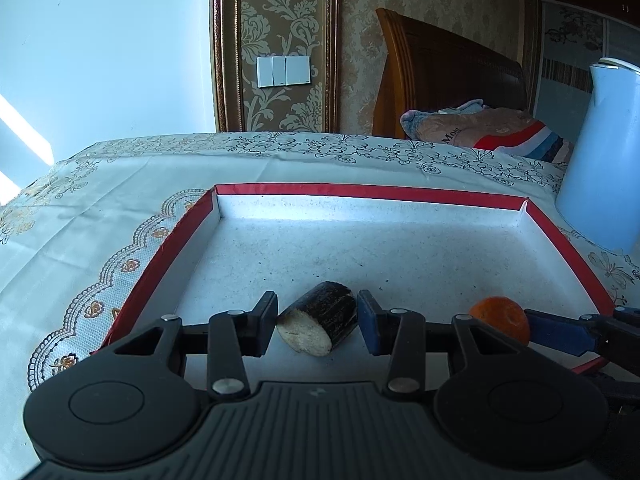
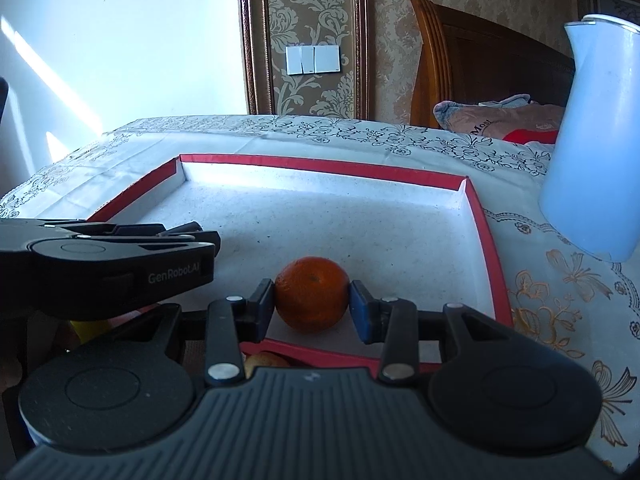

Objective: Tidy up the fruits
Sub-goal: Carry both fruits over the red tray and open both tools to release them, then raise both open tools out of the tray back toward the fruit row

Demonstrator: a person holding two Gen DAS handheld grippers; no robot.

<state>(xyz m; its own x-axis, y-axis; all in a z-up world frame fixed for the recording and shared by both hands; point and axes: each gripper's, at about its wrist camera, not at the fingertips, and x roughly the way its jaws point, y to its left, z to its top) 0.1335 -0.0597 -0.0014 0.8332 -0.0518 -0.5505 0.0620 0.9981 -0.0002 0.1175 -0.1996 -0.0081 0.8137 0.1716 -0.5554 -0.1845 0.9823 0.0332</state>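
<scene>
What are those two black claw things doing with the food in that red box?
Someone is sorting fruit into the red box. The left hand-held gripper is open around a dark fruit chunk with a pale cut end, lying on the box floor. The right hand-held gripper has its pads against an orange, also low in the box. A pale jug stands beside the box.

A table [image 1: 120,184] under a white floral cloth [image 2: 360,136] carries a red-rimmed tray [image 1: 360,191] in the middle and a pale blue jug [image 2: 596,160] just right of the tray.
</scene>
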